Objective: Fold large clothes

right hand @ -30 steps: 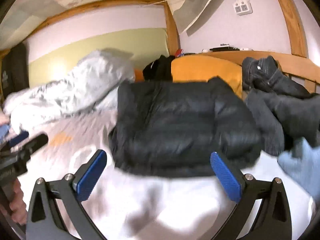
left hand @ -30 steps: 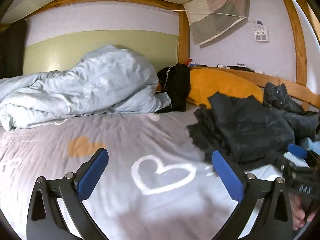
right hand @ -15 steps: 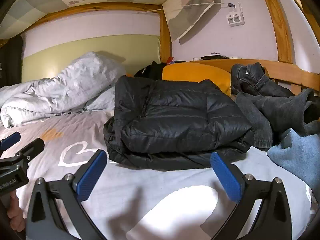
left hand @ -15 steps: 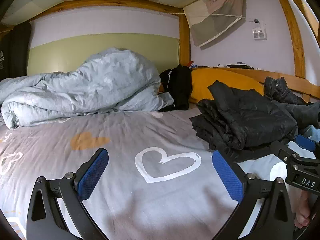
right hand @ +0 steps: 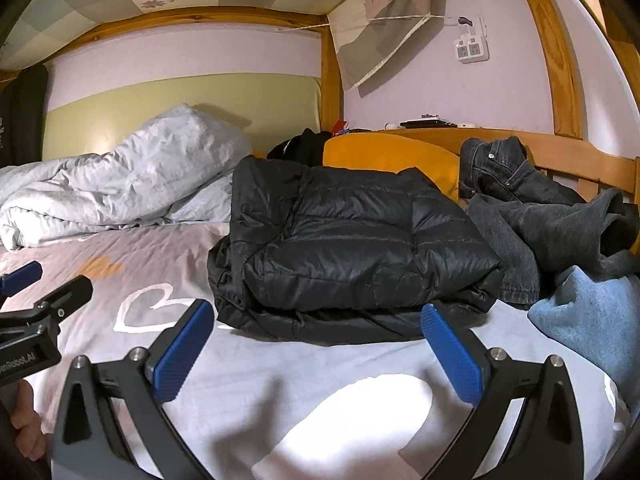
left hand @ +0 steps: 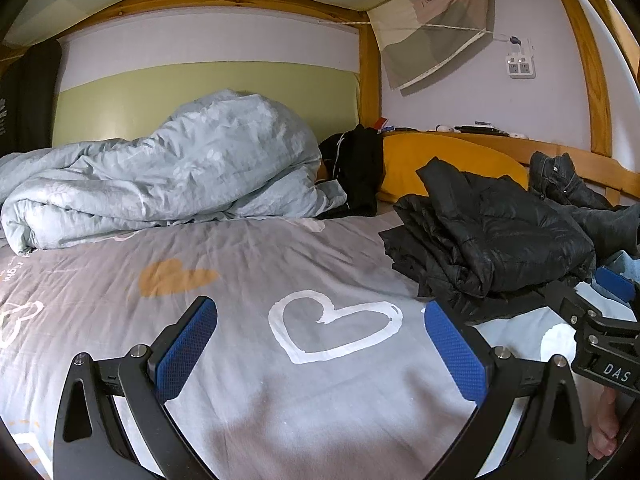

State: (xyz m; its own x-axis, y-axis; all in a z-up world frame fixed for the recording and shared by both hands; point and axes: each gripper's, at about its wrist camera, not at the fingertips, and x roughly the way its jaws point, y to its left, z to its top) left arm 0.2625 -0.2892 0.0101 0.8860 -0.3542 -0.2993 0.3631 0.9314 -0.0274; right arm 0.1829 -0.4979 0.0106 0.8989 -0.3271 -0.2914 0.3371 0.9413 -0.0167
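Both our claws, left claw (left hand: pixel 320 344) and right claw (right hand: pixel 318 346), gape empty. The black puffer jacket (right hand: pixel 352 248) lies folded mid-frame on the bed (left hand: pixel 248 264) (soft, slippery, springy); we'd pinch its lower hem edge.

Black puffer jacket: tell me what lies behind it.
Behind the black puffer jacket sit an orange pillow and a dark garment; their lower parts and the sheet between are hidden.

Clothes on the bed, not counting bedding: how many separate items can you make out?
4, maybe more hidden: folded black puffer jacket in the middle, dark jeans at the rail, blue garment at right, black garment beside the orange pillow.
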